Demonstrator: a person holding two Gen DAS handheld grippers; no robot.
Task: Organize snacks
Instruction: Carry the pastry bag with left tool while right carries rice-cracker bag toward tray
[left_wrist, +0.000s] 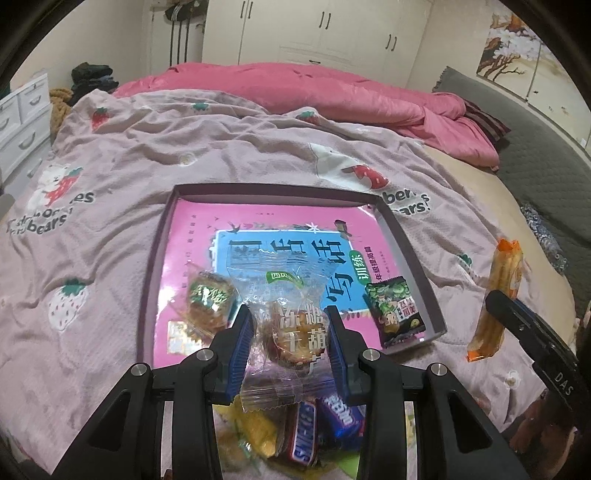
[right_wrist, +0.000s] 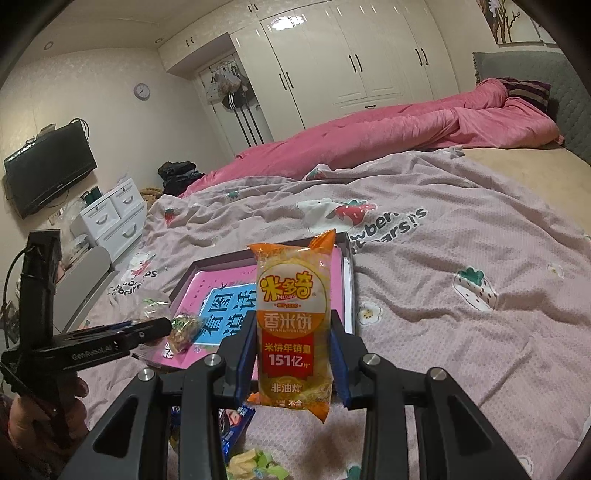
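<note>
Here the left gripper (left_wrist: 291, 332) has its jaws clamped on a clear candy packet (left_wrist: 286, 332), held over the near edge of the shallow box (left_wrist: 413, 236) on the bed (left_wrist: 129, 155). The right gripper (right_wrist: 293, 354) grips an upright rice cracker pack (right_wrist: 293, 325), long axis vertical, just right of the box. I judge the left nearer to dropping.

The left tongs (left_wrist: 291, 332) point steeply downward, blue pads pressed against a clear snack packet (left_wrist: 291, 332). At about three o'clock from them, the right tongs (right_wrist: 293, 354) tilt down more gently, clamped on an upright orange rice-cracker pack (right_wrist: 291, 325). A hand (right_wrist: 44, 413) grips the left handle.
</note>
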